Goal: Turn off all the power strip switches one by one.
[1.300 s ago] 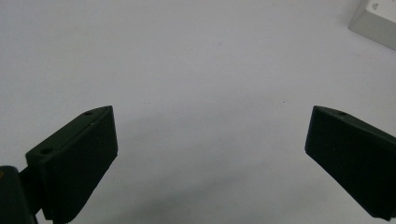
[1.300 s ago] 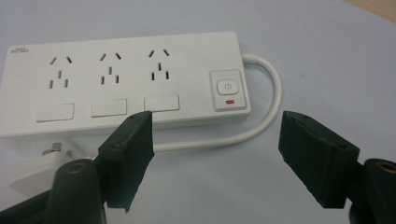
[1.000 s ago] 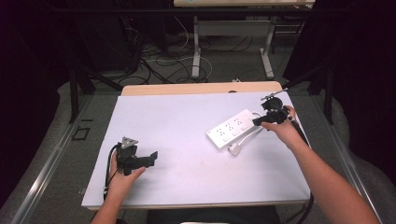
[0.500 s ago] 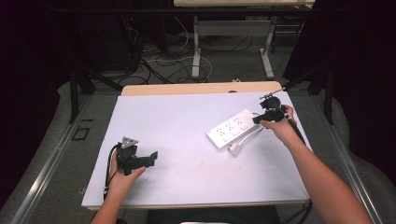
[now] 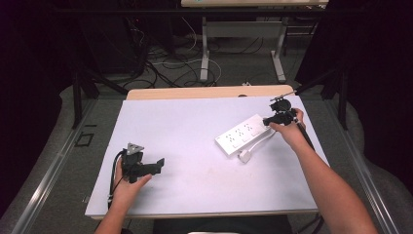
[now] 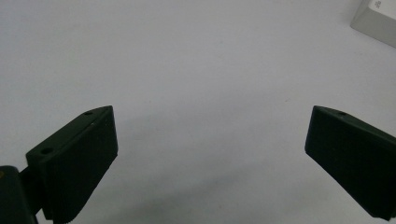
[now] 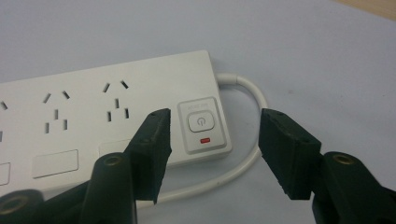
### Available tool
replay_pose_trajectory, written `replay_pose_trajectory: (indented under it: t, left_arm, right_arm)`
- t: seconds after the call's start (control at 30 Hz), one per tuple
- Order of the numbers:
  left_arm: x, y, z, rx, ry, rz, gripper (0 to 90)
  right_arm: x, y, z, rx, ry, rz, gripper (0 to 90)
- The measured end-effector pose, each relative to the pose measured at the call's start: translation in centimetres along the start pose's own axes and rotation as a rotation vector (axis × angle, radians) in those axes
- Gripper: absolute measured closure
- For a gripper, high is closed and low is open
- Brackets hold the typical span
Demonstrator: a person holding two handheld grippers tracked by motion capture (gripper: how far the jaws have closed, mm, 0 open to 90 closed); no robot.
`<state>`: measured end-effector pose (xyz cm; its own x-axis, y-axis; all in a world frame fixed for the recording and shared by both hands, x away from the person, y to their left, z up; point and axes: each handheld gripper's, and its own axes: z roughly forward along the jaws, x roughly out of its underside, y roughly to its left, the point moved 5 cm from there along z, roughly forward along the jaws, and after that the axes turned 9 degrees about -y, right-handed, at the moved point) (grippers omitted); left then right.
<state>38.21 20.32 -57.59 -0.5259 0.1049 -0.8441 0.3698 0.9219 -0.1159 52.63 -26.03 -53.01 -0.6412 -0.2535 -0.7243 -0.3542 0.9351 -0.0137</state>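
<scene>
Where frame edges crop it, power strip [image 7: 107, 116] runs off-view.

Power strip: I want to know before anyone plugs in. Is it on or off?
Cannot tell. The power strip shows a small red mark under its button, but lit or merely printed is unclear.

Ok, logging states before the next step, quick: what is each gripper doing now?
Left gripper: open, holding nothing.
Right gripper: open, over the power strip switch end.
</scene>
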Motion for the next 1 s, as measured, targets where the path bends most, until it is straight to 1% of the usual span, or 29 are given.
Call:
replay_pose_trajectory:
  t: [0.1,0.13,0.17,0.27,0.33,0.37,0.4,0.43,0.5,0.53,0.6,0.63,0.67,0.7,0.73,0.8,0.83,0.9,0.93,0.97,1.0]
  left_arm:
    - [0.0,0.0,0.0,-0.001,-0.001,-0.003,2.6]
    - [0.0,0.0,0.0,-0.001,0.000,0.001,2.6]
    - [0.0,0.0,0.0,-0.002,0.004,0.001,2.6]
    - [0.0,0.0,0.0,-0.001,0.005,0.001,2.5]
    - [0.0,0.0,0.0,-0.002,0.005,0.001,2.6]
    - [0.0,0.0,0.0,-0.001,0.003,0.001,2.6]
    - [0.0,0.0,0.0,-0.001,0.004,0.001,2.6]
    - [0.0,0.0,0.0,-0.001,0.004,0.001,2.6]
    - [0.0,0.0,0.0,-0.001,0.000,-0.003,2.6]
    - [0.0,0.0,0.0,0.001,0.004,0.002,2.6]
    - [0.1,0.0,0.0,0.000,0.007,0.004,2.6]
    - [0.0,0.0,0.0,0.001,0.003,0.001,2.6]
    - [0.0,0.0,0.0,0.001,0.003,0.001,2.6]
    - [0.0,0.0,0.0,0.001,0.003,0.001,2.6]
    - [0.1,0.0,0.0,0.001,0.006,0.002,2.6]
    - [0.1,0.0,0.0,0.001,0.007,0.003,2.6]
    - [0.1,0.0,0.0,0.001,0.007,0.002,2.6]
    - [0.1,0.0,0.0,0.002,0.005,0.000,2.6]
    - [0.1,0.0,0.0,0.002,0.005,0.000,2.6]
    - [0.1,0.0,0.0,0.001,0.004,0.001,2.6]
    - [0.1,0.0,0.0,0.001,0.004,0.001,2.6]
  right_arm:
    - [0.0,-0.1,0.2,0.008,-0.005,0.005,49.3]
    - [0.0,-0.1,0.3,0.004,-0.005,0.004,51.2]
    - [0.0,-0.1,0.5,-0.003,-0.006,0.014,54.5]
    - [0.0,-0.1,0.7,-0.006,-0.007,0.021,60.7]
    - [0.0,-0.1,0.8,-0.014,-0.006,0.018,62.0]
    - [0.1,0.1,1.1,-0.013,-0.005,0.021,66.3]
    - [0.1,0.1,1.2,-0.012,-0.001,0.017,68.5]
    - [0.1,0.1,1.2,-0.012,-0.001,0.017,68.5]
    - [0.2,0.3,1.5,-0.019,0.000,0.012,72.6]
    - [0.2,0.3,1.6,-0.017,0.000,0.007,76.6]
    - [0.2,0.4,1.7,-0.021,-0.003,0.010,79.6]
    - [0.1,0.4,1.8,-0.022,-0.008,-0.004,81.1]
    - [0.1,0.4,1.9,-0.012,-0.009,0.003,82.4]
    - [0.1,0.5,2.0,-0.013,-0.011,0.008,83.4]
    - [0.1,0.5,2.0,-0.013,-0.011,0.008,83.4]
    - [0.2,0.5,2.2,-0.023,-0.003,0.004,86.2]
    - [0.2,0.5,2.3,-0.014,-0.005,0.009,86.9]
    - [0.3,0.4,2.4,-0.014,-0.001,0.008,88.6]
    - [0.3,0.5,2.5,-0.014,-0.003,0.023,89.8]
    - [0.3,0.4,2.6,-0.024,0.001,0.015,90.0]
    - [0.4,0.4,2.6,-0.024,0.003,0.014,90.0]
